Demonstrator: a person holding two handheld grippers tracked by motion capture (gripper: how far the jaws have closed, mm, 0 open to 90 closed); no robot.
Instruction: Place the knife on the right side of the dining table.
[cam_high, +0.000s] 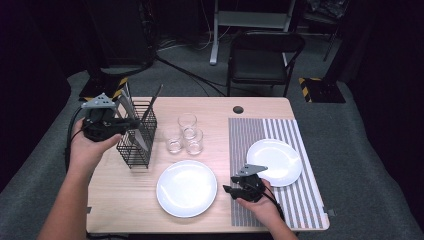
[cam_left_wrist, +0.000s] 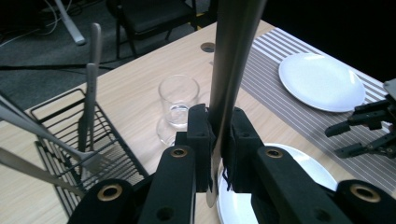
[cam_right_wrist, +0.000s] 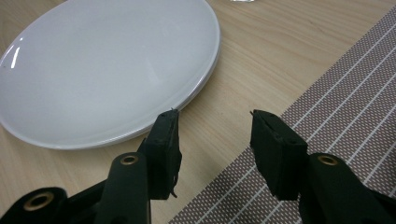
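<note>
We are gripping a table knife (cam_left_wrist: 232, 70) in the left claw (cam_left_wrist: 215, 140) — its jaws are clenched on the flat steel, with the blade end pointing down below the pads and the long handle rising out of the top of the left gripper view. In the high view the left claw (cam_high: 131, 121) is hovering at the near edge of the black wire cutlery basket (cam_high: 139, 145), which is standing at the left of the worktop (cam_high: 125, 200). More cutlery is leaning in that basket, a fork (cam_left_wrist: 91, 84) among it, crowding the space beside the knife.

Just to the right of the basket three drinking glasses (cam_high: 185, 134) are clustering together, and nearer to us a white plate (cam_high: 186, 188) is lying on the bare wood. We are resting the right claw (cam_right_wrist: 215, 135) low over the worktop, released with nothing between its jaws — it is sitting between the near plate's rim and the edge of the striped placemat (cam_high: 280, 200). A second white plate (cam_high: 275, 161) is lying on that mat, just beyond the right hand.
</note>
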